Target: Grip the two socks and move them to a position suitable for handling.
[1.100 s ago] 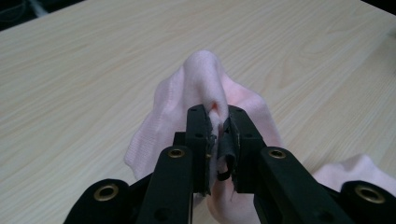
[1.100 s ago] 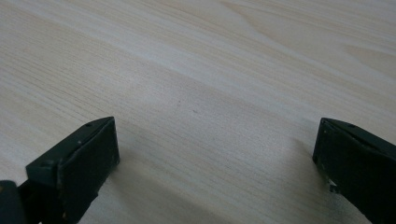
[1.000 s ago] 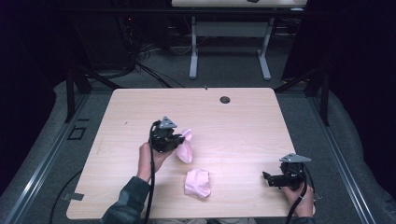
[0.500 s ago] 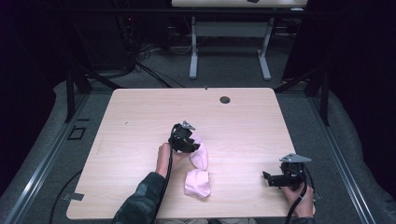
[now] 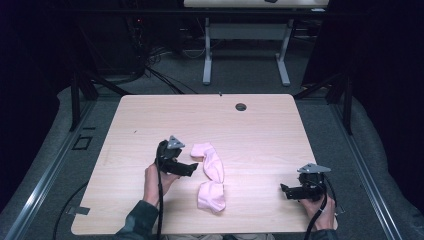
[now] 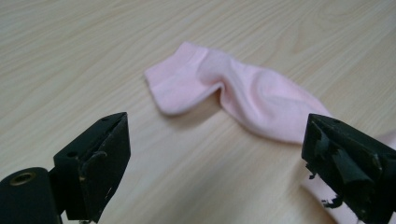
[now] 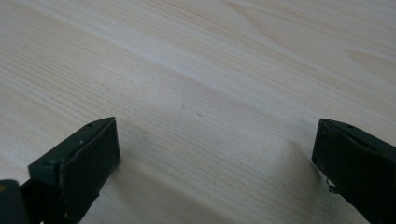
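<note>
Two pink socks lie near the middle of the wooden table (image 5: 150, 120). One sock (image 5: 210, 161) (image 6: 243, 91) lies stretched out, its lower end touching the crumpled second sock (image 5: 211, 196). My left gripper (image 5: 194, 170) (image 6: 217, 135) sits just left of the stretched sock, pointing at it. Its jaws have just been opening and now stand wide with nothing between them. Near the front right edge of the table, my right gripper (image 5: 284, 191) (image 7: 215, 135) is open over bare wood, a hand holding it from below.
A small dark grommet hole (image 5: 241, 106) sits near the table's far edge. Behind the table are a white-legged desk (image 5: 245, 35) and cables on the grey floor (image 5: 150, 75). Dark frame posts stand at both sides.
The left gripper carried a pink sock rightward, laid it above the other sock, let go and drew back left. The right gripper has not moved.
</note>
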`<state>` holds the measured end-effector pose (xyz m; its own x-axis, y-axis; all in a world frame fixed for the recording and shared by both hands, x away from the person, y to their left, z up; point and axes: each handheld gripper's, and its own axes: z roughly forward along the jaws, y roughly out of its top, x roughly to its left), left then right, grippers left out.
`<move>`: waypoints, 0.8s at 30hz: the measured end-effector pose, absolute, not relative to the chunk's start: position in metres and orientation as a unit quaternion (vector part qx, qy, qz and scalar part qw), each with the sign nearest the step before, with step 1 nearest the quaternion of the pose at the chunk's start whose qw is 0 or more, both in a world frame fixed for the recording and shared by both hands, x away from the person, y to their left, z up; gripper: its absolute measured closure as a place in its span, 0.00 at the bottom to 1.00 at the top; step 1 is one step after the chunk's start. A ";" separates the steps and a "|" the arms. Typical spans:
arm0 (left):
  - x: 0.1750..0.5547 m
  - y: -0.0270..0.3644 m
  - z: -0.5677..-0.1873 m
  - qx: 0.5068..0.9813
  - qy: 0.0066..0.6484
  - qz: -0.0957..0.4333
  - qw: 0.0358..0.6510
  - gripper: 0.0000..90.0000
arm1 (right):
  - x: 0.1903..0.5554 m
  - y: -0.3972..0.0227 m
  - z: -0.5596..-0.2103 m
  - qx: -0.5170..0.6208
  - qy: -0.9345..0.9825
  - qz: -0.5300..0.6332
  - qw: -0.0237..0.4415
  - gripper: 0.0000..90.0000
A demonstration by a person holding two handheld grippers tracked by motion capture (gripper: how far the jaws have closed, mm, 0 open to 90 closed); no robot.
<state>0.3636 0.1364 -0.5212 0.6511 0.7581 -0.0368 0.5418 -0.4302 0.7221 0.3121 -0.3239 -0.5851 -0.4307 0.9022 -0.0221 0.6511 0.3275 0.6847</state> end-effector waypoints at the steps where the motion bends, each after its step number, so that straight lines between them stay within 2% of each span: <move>1: 0.364 0.136 -0.521 0.832 0.390 0.149 0.364 0.06 | 0.312 -0.324 -0.585 0.493 0.788 0.306 0.205 0.00; 5: 0.344 0.156 -0.525 0.826 0.403 0.159 0.360 0.03 | 0.305 -0.305 -0.576 0.479 0.796 0.318 0.192 0.00; 9: 0.328 0.170 -0.533 0.820 0.418 0.164 0.355 0.00 | 0.290 -0.269 -0.551 0.432 0.812 0.346 0.187 0.01; 10: 0.321 0.176 -0.537 0.814 0.425 0.166 0.360 0.00 | 0.283 -0.248 -0.539 0.406 0.823 0.356 0.178 0.03; 12: 0.316 0.180 -0.539 0.813 0.427 0.161 0.361 0.00 | 0.280 -0.240 -0.534 0.395 0.829 0.358 0.172 0.03; 14: 0.309 0.186 -0.543 0.808 0.435 0.158 0.365 0.00 | 0.271 -0.203 -0.519 0.346 0.852 0.356 0.166 0.07; 16: 0.302 0.192 -0.548 0.802 0.443 0.156 0.369 0.00 | 0.269 -0.193 -0.516 0.332 0.859 0.354 0.162 0.09; 19: 0.295 0.198 -0.554 0.796 0.453 0.155 0.370 0.00 | 0.263 -0.163 -0.513 0.294 0.875 0.354 0.150 0.17; 21: 0.290 0.201 -0.561 0.793 0.460 0.151 0.369 0.00 | 0.260 -0.135 -0.516 0.263 0.890 0.344 0.142 0.28; 23: 0.289 0.202 -0.563 0.792 0.462 0.148 0.370 0.00 | 0.259 -0.126 -0.519 0.255 0.893 0.343 0.139 0.31; 24: 0.288 0.203 -0.564 0.791 0.464 0.148 0.370 0.00 | 0.258 -0.108 -0.525 0.233 0.907 0.322 0.139 0.42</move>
<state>0.2880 0.2028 -0.5641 0.5256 0.8435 -0.1104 0.6250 -0.2948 0.7228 0.2577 -0.1084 -0.5245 -0.8525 0.5127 -0.1017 0.3337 0.6836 0.6491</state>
